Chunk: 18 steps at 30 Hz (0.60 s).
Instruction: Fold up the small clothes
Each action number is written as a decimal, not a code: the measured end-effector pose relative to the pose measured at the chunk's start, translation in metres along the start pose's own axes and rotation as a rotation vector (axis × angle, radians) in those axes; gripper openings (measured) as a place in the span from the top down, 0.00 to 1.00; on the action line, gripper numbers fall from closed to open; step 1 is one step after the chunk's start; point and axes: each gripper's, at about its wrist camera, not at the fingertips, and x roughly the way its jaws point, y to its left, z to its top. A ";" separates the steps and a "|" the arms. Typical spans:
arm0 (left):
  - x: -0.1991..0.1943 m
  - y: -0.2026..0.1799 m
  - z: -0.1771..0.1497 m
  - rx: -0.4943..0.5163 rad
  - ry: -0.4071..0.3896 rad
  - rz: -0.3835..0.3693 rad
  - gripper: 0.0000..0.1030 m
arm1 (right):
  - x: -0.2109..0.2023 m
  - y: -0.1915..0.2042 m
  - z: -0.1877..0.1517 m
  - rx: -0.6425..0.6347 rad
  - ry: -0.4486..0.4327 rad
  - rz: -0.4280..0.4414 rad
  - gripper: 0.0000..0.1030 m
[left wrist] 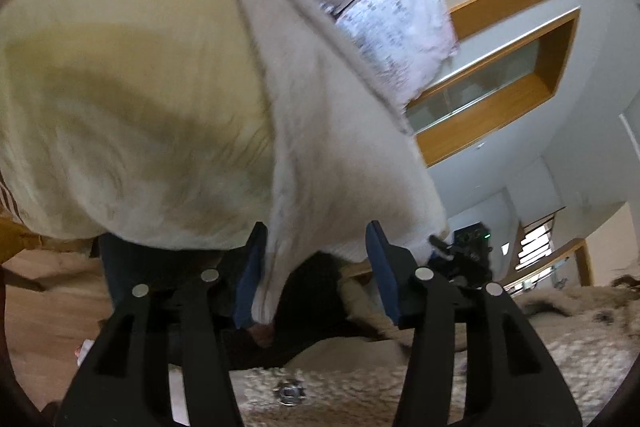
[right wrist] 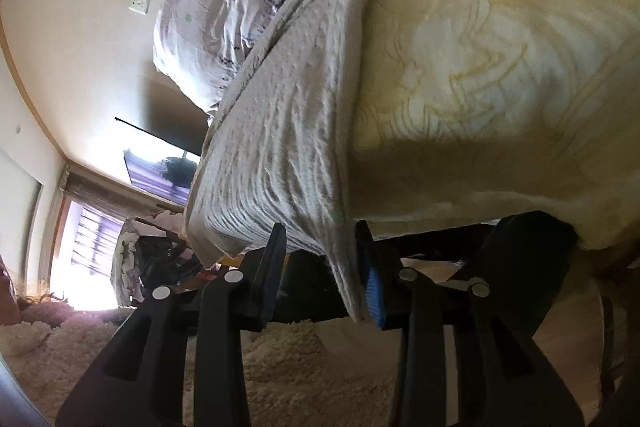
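Observation:
A cream-white small garment (left wrist: 328, 131) hangs in front of the left wrist camera. Its lower edge drops between the fingers of my left gripper (left wrist: 316, 267), which stand wide apart; the cloth rests against the left blue pad (left wrist: 250, 275). In the right wrist view the same garment (right wrist: 280, 131), ribbed and pale grey-white, hangs down between the fingers of my right gripper (right wrist: 320, 267). They are also apart, with the cloth edge lying against the right blue pad (right wrist: 374, 291). The other gripper shows in the left wrist view (left wrist: 464, 251).
A yellow-cream bed cover (left wrist: 120, 67) fills the background, also seen in the right wrist view (right wrist: 500, 47). Patterned pillows (right wrist: 224, 7) lie at its head. A shaggy beige rug (left wrist: 440, 379) covers the floor below. A bright window (right wrist: 84, 247) is at the far left.

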 end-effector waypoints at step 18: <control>-0.024 -0.036 0.025 0.152 -0.080 -0.136 0.94 | -0.041 0.072 0.014 -0.275 -0.248 0.001 0.92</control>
